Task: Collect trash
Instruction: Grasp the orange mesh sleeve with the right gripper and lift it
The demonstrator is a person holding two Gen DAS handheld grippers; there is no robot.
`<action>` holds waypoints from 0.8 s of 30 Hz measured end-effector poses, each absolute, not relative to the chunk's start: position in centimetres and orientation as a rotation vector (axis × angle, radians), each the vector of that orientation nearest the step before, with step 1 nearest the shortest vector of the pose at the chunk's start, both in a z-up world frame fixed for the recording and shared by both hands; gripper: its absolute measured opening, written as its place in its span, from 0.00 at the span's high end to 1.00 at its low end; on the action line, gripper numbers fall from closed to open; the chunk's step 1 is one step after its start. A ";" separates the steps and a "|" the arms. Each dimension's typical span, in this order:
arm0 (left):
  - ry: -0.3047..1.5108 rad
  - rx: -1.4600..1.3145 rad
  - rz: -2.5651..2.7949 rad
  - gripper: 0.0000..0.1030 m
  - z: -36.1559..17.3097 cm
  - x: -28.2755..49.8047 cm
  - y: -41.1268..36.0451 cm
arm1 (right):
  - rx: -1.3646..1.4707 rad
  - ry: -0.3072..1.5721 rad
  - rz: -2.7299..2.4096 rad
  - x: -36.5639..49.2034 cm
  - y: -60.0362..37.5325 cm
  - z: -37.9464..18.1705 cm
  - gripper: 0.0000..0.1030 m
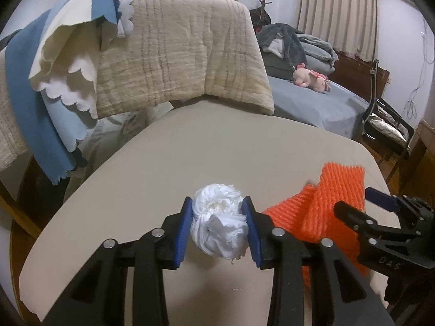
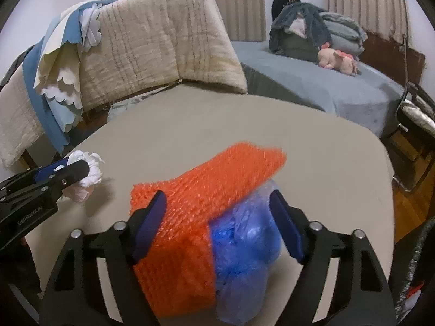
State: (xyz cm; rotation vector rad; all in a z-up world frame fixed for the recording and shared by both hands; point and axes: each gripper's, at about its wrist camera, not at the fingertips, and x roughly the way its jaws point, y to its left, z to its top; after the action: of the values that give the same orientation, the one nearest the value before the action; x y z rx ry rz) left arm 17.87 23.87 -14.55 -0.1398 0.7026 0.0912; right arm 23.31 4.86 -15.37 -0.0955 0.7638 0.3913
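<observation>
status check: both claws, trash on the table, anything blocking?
Left claw shut on white tissue wad. Right claw open, straddling orange foam net and blue plastic bag, pads not visibly pressing. Both on beige table. Nothing blocking.

Beige tabletop, rounded corners. Lying on it: orange foam netting with a crumpled blue plastic bag touching its right side, partly under it.

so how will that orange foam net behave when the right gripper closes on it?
The orange foam net looks soft and open-meshed, so it will probably squash and flop. Likely very light. It overlaps a blue plastic bag, which may come along.
</observation>
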 end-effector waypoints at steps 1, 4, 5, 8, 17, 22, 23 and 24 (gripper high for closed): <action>0.703 -0.140 0.091 0.64 -14.6 17.8 23.8 | -0.093 0.771 0.401 23.3 4.9 -15.5 0.35; 0.705 -0.139 0.086 0.64 -14.6 17.8 23.6 | -0.083 0.783 0.440 23.3 5.0 -15.6 0.50; 0.706 -0.138 0.084 0.64 -14.6 17.8 23.5 | -0.074 0.786 0.455 23.3 5.0 -15.6 0.57; 0.708 -0.139 0.080 0.64 -14.7 17.8 23.4 | -0.053 0.775 0.492 23.2 4.9 -15.2 0.70; 0.697 -0.134 0.068 0.64 -13.9 17.7 22.7 | -0.053 0.710 0.523 22.5 4.6 -13.0 0.88; 0.676 -0.131 0.053 0.64 -12.8 17.4 21.8 | -0.048 0.691 0.538 21.9 3.8 -11.8 0.90; 0.670 -0.131 0.048 0.64 -12.5 17.3 21.5 | -0.043 0.688 0.540 21.7 3.6 -11.6 0.90; 0.666 -0.130 0.045 0.64 -12.2 17.2 21.2 | -0.040 0.684 0.541 21.5 3.4 -11.4 0.90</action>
State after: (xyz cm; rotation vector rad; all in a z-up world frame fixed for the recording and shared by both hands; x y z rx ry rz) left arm 17.16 21.22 -12.24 -0.1303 0.6656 0.0454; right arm 21.51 3.42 -11.41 -0.0397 0.6838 0.5413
